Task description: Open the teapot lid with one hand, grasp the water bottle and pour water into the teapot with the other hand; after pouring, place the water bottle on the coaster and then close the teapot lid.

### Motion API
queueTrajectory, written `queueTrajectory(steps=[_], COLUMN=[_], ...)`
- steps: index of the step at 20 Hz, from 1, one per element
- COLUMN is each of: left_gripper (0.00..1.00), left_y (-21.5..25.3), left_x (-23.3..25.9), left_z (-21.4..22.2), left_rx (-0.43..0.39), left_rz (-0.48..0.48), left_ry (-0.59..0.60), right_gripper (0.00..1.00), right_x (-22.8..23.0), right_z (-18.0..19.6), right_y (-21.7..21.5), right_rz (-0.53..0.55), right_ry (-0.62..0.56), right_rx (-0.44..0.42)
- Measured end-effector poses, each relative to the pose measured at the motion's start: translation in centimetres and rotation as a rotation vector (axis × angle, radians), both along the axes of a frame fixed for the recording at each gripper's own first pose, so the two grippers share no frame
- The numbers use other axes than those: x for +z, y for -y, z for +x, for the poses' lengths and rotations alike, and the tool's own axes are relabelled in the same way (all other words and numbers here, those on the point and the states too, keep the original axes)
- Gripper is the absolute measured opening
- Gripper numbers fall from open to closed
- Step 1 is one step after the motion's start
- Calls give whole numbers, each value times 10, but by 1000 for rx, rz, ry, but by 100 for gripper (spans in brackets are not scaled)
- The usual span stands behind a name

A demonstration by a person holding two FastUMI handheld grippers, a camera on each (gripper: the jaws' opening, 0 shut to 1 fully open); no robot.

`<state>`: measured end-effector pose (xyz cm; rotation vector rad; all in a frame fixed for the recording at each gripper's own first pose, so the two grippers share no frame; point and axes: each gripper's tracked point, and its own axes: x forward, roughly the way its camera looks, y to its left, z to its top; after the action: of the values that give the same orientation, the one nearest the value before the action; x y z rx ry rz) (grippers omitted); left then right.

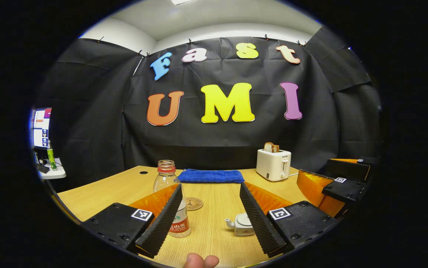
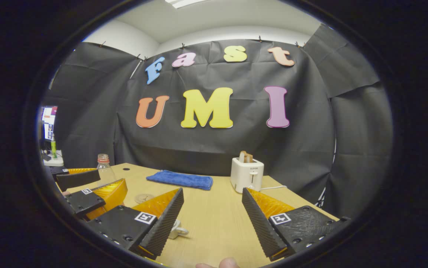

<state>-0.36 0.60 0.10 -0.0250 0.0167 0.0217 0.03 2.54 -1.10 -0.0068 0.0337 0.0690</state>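
Note:
A clear water bottle (image 1: pixel 167 178) with no cap and a red label stands upright on the wooden table, partly behind one finger of my left gripper (image 1: pixel 211 186). That gripper is open and holds nothing. A small white teapot (image 1: pixel 240 224) with its lid on sits by the other finger, half hidden. A round coaster (image 1: pixel 194 203) lies between them, farther back. In the right gripper view, my right gripper (image 2: pixel 212 190) is open over bare table, the teapot (image 2: pixel 177 229) peeking out beside one finger. The bottle (image 2: pixel 105 169), the coaster (image 2: pixel 144 197) and the left gripper (image 2: pixel 83 190) lie to the left.
A folded blue towel (image 1: pixel 211 176) lies at the table's back edge, with a white toaster (image 1: pixel 273 163) holding bread to its right. The right gripper (image 1: pixel 342 184) hovers at the right. A monitor (image 1: pixel 42 126) and a side shelf stand far left. A thumb (image 1: pixel 200 260) shows at the bottom.

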Motion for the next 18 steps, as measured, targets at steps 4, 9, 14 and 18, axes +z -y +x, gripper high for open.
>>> queueTrajectory(steps=[4,9,14,18], left_gripper=[97,98,98,98], left_y=[-19,-59,-96,-111], left_x=[1,-7,-12,-16], left_z=[-12,-32,-47,-50], left_rx=[46,119,186,213], left_rz=[2,27,15,3], left_ry=[6,-7,-12,-20], right_gripper=[97,98,97,95], right_x=[-17,-49,-84,-102], right_z=[6,16,39,53], right_y=[-18,-64,-87,-92], right_rz=[15,-1,-45,-63], right_ry=[-44,-92,-151,-195], right_rx=[57,161,178,171])
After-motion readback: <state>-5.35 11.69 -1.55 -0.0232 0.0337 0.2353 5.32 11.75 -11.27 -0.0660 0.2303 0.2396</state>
